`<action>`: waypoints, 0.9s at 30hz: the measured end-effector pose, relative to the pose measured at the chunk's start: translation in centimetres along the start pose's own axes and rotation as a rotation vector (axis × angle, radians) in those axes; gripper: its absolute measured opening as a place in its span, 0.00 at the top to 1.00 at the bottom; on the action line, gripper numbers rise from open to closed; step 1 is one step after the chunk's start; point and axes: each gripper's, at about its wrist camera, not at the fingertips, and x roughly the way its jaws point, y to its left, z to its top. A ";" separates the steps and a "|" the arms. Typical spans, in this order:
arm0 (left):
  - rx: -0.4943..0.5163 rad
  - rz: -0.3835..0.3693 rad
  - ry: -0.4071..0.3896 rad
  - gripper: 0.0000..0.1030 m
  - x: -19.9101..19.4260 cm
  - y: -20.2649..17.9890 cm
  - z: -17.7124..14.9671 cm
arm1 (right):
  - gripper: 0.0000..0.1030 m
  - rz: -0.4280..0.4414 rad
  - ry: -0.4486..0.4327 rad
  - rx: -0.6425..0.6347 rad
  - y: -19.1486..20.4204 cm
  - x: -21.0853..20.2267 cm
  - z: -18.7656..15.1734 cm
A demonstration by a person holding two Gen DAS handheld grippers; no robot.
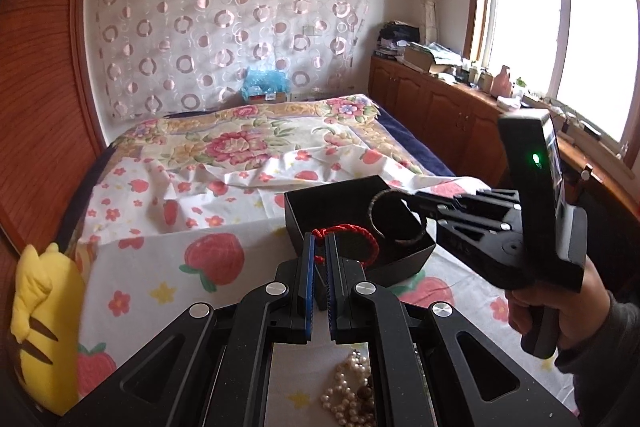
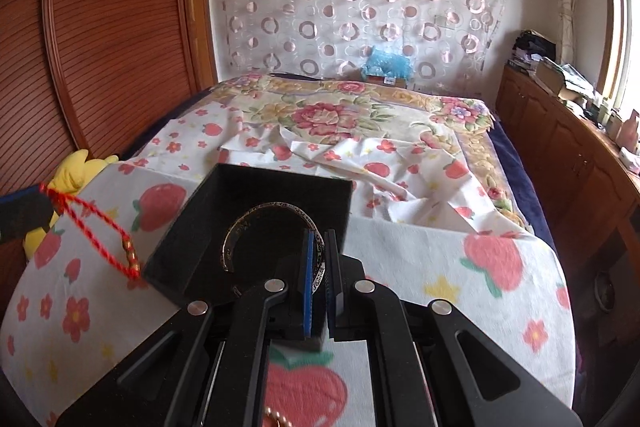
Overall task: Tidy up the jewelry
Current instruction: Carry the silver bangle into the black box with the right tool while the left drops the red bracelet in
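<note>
From my left wrist view, the pearl necklace (image 1: 352, 391) lies under the gripper's frame, its lower loops cut off by the bottom edge, so I cannot see its full length. The red cord bracelet (image 1: 352, 241) is partly hidden behind the left gripper (image 1: 319, 255), nearer me than the black box (image 1: 304, 223). From my right wrist view, the near arc of the metal bangle (image 2: 272, 227) disappears between the right gripper (image 2: 319, 255) pads, and its engraving is too small to read. The box's near wall is hidden behind that gripper.
</note>
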 end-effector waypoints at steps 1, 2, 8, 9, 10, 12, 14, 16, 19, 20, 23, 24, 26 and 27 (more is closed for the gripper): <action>-0.004 -0.003 0.003 0.96 0.1 0.1 0.0 | 0.91 0.016 0.003 0.001 0.1 0.2 0.0; -0.007 -0.004 0.005 0.96 0.2 0.1 0.0 | 0.90 0.046 0.014 0.003 0.1 0.6 0.1; -0.003 -0.004 0.011 0.96 1.1 -0.2 0.3 | 0.88 0.106 0.014 0.028 -0.4 0.4 -0.6; -0.002 -0.005 0.011 0.96 1.3 -0.3 0.4 | 0.88 0.110 0.011 0.031 -0.7 0.1 -0.8; 0.000 -0.005 0.012 0.96 1.6 -0.4 0.6 | 0.88 0.105 0.007 0.028 -0.9 -0.3 -0.9; 0.001 -0.007 0.013 0.96 2.2 -0.9 0.9 | 0.88 0.102 -0.001 0.024 -1.1 -1.0 -1.3; 0.007 -0.009 0.015 0.96 3.0 -1.5 1.4 | 0.88 0.100 -0.008 0.022 -1.5 -1.8 -1.8; 0.015 -0.008 0.020 0.96 3.8 -1.9 1.8 | 0.88 0.102 -0.013 0.014 -1.7 -2.6 -2.4; 0.026 -0.002 0.027 0.96 4.9 -2.7 2.2 | 0.88 0.102 -0.015 -0.001 -1.9 -3.6 -3.4; 0.027 -0.002 0.029 0.96 5.1 -2.9 2.3 | 0.88 0.103 -0.015 -0.002 -1.9 -3.9 -3.7; 0.029 -0.001 0.029 0.95 5.6 -3.1 2.5 | 0.88 0.108 -0.011 0.002 -2.2 -4.2 -4.4; 0.030 -0.002 0.028 0.91 5.8 -3.1 2.6 | 0.88 0.108 -0.013 0.001 -2.2 -4.5 -4.8; 0.029 -0.005 0.045 0.71 6.3 -3.0 2.3 | 0.88 0.113 -0.015 0.000 -2.2 -4.9 -5.4; 0.031 0.000 0.046 0.68 6.4 -3.0 2.1 | 0.88 0.115 -0.014 0.001 -2.2 -5.2 -5.8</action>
